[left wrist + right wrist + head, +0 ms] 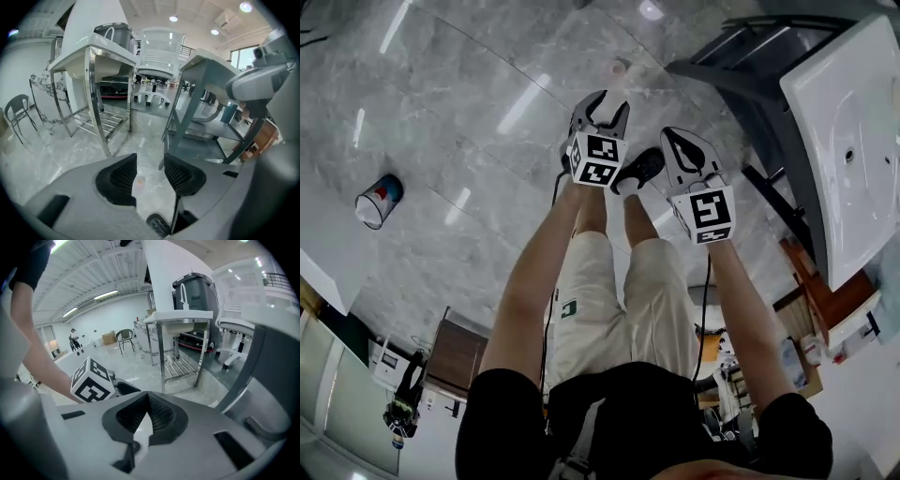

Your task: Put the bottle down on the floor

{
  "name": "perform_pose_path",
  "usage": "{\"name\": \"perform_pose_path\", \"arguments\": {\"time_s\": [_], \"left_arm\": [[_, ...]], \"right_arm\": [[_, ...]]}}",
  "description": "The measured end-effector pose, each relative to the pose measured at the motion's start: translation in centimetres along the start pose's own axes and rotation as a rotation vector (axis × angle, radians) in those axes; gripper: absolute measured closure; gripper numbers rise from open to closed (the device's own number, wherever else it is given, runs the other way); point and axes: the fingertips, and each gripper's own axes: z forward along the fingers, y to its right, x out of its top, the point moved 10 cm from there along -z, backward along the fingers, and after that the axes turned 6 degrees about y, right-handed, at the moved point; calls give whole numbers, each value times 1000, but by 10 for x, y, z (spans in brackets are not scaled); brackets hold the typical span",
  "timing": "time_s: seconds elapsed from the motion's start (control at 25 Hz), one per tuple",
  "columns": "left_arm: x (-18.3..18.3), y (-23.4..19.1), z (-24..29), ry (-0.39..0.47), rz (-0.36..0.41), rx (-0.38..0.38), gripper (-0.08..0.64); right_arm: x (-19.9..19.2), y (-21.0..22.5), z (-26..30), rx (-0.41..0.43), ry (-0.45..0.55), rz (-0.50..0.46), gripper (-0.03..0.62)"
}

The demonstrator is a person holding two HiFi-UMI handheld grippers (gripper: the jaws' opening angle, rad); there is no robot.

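Head view, bottle: the bottle [380,200], blue with a red patch and a white top, sits on the grey marble floor [487,84]. It is far out toward the floor's left edge, near a white slab [321,267], and looks upright.
Head view, left gripper: the left gripper [605,108] is held out at arm's length over the middle of the floor. Its fingers are parted and it is well apart from the bottle.
Head view, right gripper: the right gripper [677,141] is just beside the left one, with its fingers drawn together.
Head view, other things: a dark shoe [642,167] shows between the two grippers. A white sink [844,131] stands at the floor's right edge.
Left gripper view, fingers: the two dark pads [119,178] stand apart. Only bare floor shows in the gap, so the gripper is empty.
Left gripper view, room: a white sink stand on metal legs [93,93] is ahead on the left. A white office chair [159,61] is behind it, and a grey table frame [187,103] is on the right.
Right gripper view, fingers: the pads [0,0]

Right gripper view, fingers: the tips meet and nothing is pinched between them.
Right gripper view, room: the left gripper's marker cube [91,379] is just to the left. A metal-legged sink stand [180,343] is ahead, with a dark chair [124,337] beyond it.
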Motion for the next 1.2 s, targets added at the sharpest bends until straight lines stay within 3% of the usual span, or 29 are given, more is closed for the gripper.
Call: {"name": "perform_pose_path", "arguments": {"time_s": [0.24,0.52,0.88,1.2], "left_arm": [[59,26,-66,52,28,-4,373],[128,53,-147,132,-9,0,377],[235,72,-238,338,127,-64,383],[304,80,-313,535,114,-51,398]], "right_arm": [[58,-18,-57,-48,55,0,588],[120,-32,-127,-117,138,6,588],[199,-43,-191,-181,302,37,588],[259,-61,-234,-227,457,21,588]]}}
